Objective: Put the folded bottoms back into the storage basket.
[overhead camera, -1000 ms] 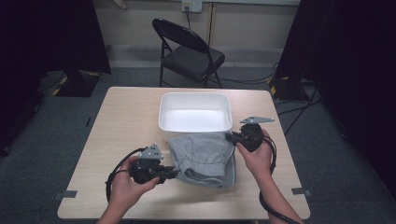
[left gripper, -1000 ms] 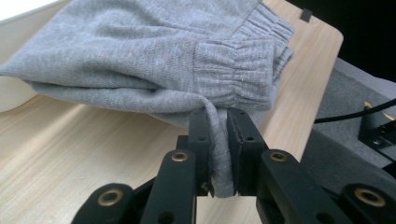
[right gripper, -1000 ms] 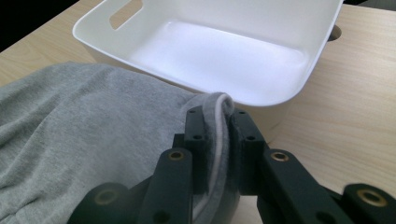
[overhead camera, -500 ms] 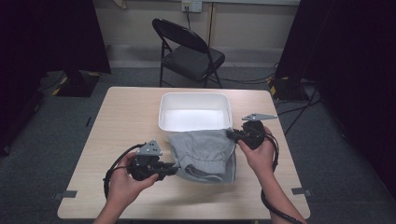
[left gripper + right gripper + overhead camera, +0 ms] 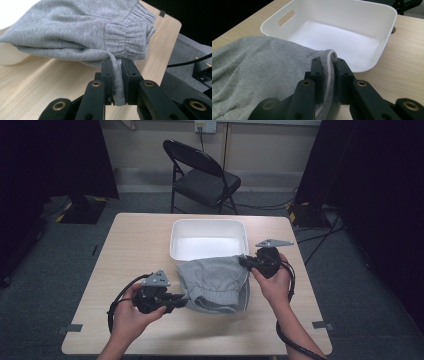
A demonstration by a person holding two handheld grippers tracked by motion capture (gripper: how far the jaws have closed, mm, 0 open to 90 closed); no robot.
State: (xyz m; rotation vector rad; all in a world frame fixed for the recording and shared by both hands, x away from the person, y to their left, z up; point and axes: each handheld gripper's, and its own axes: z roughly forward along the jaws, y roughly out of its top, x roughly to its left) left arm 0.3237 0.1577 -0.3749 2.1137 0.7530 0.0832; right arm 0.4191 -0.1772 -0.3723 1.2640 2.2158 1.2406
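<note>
- Left tongs (image 5: pixel 117 75): jaws clamped on a thin edge of the grey sweatshirt (image 5: pixel 216 282), just under a ribbed cuff (image 5: pixel 125 41). In the high view the left tongs (image 5: pixel 181 301) sit at the cloth's near-left corner, on the side away from the tub.
- Right tongs (image 5: pixel 327 72): jaws pinched on a rolled hem of the same cloth, right beside the tub's near rim. In the high view the right tongs (image 5: pixel 244 261) hold the corner nearest the tub.
- Sweatshirt: folded into a bundle, lying on the desk (image 5: pixel 135 245) directly in front of the white tub (image 5: pixel 208 226), its far edge touching or just overlapping the tub's near wall; cannot tell which.
- Two opposite corners gripped — likely so the folded bundle keeps its shape when lifted, without sagging open.
- Tub: inside looks bare, handle slot (image 5: pixel 286 17) in one wall. Judged to be the destination; the lift over the rim is not yet done.
- Folding chair (image 5: pixel 202 175) stands on the floor behind the tub, well apart.
</note>
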